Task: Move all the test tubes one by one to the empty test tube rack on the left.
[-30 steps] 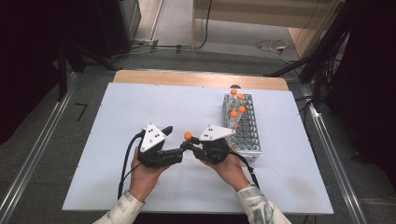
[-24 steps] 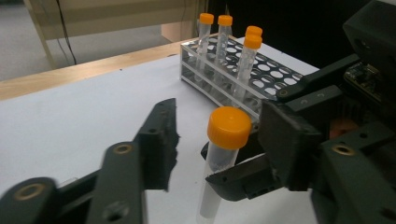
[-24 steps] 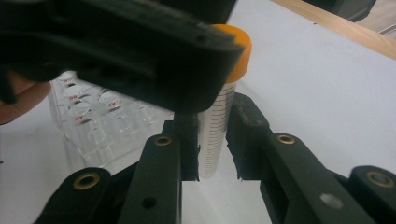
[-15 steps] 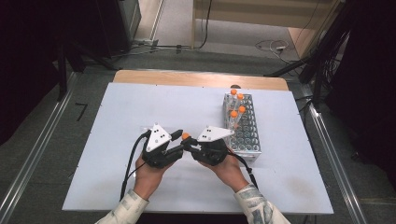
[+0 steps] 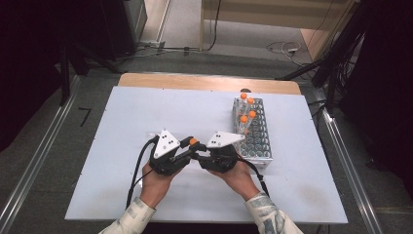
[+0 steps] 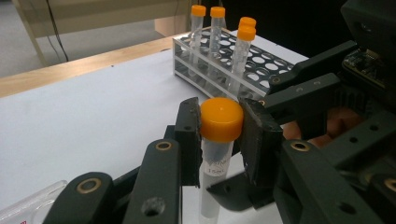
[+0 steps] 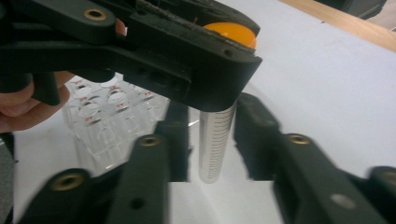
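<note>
Rack (image 5: 253, 132) of tubes stands as the landmark: four orange-capped tubes (image 5: 247, 109) are seated at its far end. A fifth tube (image 6: 217, 140) hangs just left of it, left gripper (image 6: 218, 122) clamping its cap, right gripper (image 7: 211, 135) straddling the body without touching. Seating it remains.

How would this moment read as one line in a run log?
left claw: shut on tube cap | right claw: around tube body, grip unclear | rack: four tubes

A clear graduated tube (image 6: 215, 158) with an orange cap (image 6: 221, 119) stands upright above the table's (image 5: 146, 112) near-middle, off its surface.
</note>
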A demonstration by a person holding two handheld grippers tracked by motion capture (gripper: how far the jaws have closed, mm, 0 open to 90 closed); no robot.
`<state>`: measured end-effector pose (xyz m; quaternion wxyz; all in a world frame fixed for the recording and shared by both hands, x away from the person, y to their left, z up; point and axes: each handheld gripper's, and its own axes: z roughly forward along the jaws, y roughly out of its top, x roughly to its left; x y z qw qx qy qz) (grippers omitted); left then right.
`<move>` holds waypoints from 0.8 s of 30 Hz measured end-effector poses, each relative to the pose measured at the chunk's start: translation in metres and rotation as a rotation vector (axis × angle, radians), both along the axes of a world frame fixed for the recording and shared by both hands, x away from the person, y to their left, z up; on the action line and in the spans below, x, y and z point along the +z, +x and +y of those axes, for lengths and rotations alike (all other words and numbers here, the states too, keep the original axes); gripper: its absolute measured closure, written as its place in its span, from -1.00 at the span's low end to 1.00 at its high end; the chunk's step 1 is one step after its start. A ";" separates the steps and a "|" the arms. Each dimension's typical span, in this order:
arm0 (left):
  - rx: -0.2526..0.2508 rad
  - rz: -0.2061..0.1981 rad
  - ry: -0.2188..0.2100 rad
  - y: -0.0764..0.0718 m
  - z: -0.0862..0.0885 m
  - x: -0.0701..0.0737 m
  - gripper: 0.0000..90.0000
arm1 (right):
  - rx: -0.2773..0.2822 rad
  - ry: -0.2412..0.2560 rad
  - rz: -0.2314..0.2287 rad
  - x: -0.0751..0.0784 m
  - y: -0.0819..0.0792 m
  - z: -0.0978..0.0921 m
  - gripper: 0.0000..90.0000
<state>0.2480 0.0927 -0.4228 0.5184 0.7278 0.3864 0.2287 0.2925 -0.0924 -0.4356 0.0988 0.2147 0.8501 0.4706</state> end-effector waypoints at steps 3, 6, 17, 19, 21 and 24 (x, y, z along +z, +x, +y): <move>0.005 0.004 -0.006 0.001 0.001 0.001 0.57 | 0.006 -0.004 -0.005 0.000 0.000 0.000 0.11; 0.009 0.007 -0.012 0.002 0.003 0.002 0.57 | -0.019 -0.006 -0.002 0.000 0.000 -0.001 -0.20; 0.031 0.016 -0.032 0.006 0.010 0.009 0.57 | -0.080 -0.019 0.006 -0.002 0.003 -0.005 -0.67; 0.039 0.016 -0.036 0.007 0.012 0.010 0.57 | -0.088 -0.015 0.013 -0.003 0.003 -0.006 -0.68; 0.045 0.017 -0.044 0.008 0.016 0.011 0.57 | -0.090 -0.014 0.013 -0.003 0.004 -0.008 -0.68; 0.055 0.018 -0.062 0.009 0.021 0.014 0.57 | -0.097 -0.014 0.015 -0.004 0.004 -0.010 -0.67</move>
